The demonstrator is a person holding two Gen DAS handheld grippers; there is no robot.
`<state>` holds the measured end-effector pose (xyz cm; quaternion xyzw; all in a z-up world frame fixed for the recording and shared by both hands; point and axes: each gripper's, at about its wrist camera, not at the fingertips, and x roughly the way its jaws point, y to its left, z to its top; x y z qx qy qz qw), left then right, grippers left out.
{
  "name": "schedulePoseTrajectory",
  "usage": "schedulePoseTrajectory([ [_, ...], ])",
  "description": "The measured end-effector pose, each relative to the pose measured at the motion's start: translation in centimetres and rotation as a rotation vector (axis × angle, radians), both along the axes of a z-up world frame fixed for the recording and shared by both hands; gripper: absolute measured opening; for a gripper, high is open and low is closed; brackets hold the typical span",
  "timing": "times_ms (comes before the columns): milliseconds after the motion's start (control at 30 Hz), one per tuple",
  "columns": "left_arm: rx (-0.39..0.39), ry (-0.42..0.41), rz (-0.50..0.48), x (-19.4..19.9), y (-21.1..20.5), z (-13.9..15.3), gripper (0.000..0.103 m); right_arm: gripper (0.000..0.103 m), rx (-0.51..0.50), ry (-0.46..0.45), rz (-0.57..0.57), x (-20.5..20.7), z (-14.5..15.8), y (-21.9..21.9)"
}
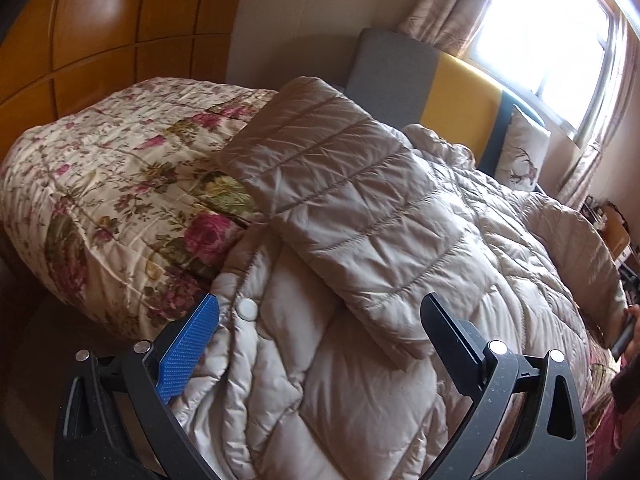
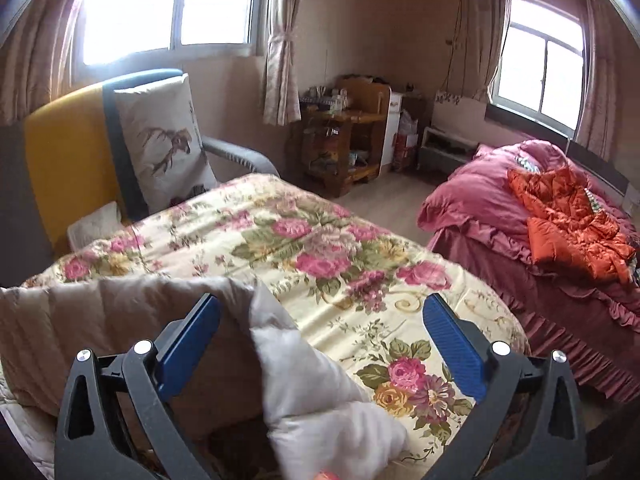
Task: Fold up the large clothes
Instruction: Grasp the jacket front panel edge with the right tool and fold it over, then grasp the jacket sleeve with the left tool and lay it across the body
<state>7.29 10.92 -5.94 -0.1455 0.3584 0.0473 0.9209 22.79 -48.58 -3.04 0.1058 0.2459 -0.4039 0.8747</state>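
The beige quilted coat (image 1: 360, 240) lies spread over the floral bedspread (image 1: 104, 184) and fills the centre and right of the left wrist view. One sleeve (image 1: 344, 216) is folded diagonally across the body, running from the upper middle of the frame down to its cuff edge in the lower middle. The coat's front edge, with a white snap button (image 1: 247, 309), runs down the lower left, just beside the blue pad of the left gripper (image 1: 320, 344). That gripper's jaws are spread wide above the coat with nothing pinched between them. To the upper left the bedspread is bare up to its rounded edge, with a wooden wardrobe (image 1: 100, 20) behind. At the far right edge a hand (image 1: 630, 328) shows beside the coat's outer edge.

In the right wrist view the right gripper (image 2: 320, 344) also has its jaws released and wide apart; a loose fold of the coat (image 2: 312, 392) lies in the lower middle between them, pressed by neither pad. The coat's edge crosses the lower left, and beyond it the bedspread is open to the bed's right-hand edge. A strip of floor (image 2: 396, 204) separates this bed from a pink bed (image 2: 480, 200) carrying an orange jacket (image 2: 568, 220). A deer-print pillow (image 2: 164, 144) leans on the yellow headboard (image 2: 64, 136) at the upper left.
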Motion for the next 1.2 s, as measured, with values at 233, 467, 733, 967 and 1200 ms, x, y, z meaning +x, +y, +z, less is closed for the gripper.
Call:
schedulePoseTrajectory([
  [233, -0.013, 0.013, 0.045, 0.2, 1.6, -0.4, 0.1, 0.101, -0.016, -0.028, 0.272, 2.5, -0.6, 7.3],
  [467, -0.047, 0.029, 0.063, -0.2, 2.7, -0.6, 0.1, 0.101, 0.183, 0.209, 0.368, 10.5, -7.7, 6.8],
  [733, -0.115, 0.021, 0.036, 0.1, 2.5, -1.0, 0.1, 0.101, 0.419, 0.147, 0.247, 8.8, -7.2, 5.8],
  [967, 0.119, -0.104, -0.21, 0.9, -4.8, 1.3, 0.1, 0.101, 0.344, 0.047, 0.656, 4.4, -3.3, 17.9],
  [1200, 0.524, -0.034, -0.379, 4.6, -10.8, -2.6, 0.066, 0.101, 0.165, 0.193, 0.835, 4.9, -7.4, 28.3],
])
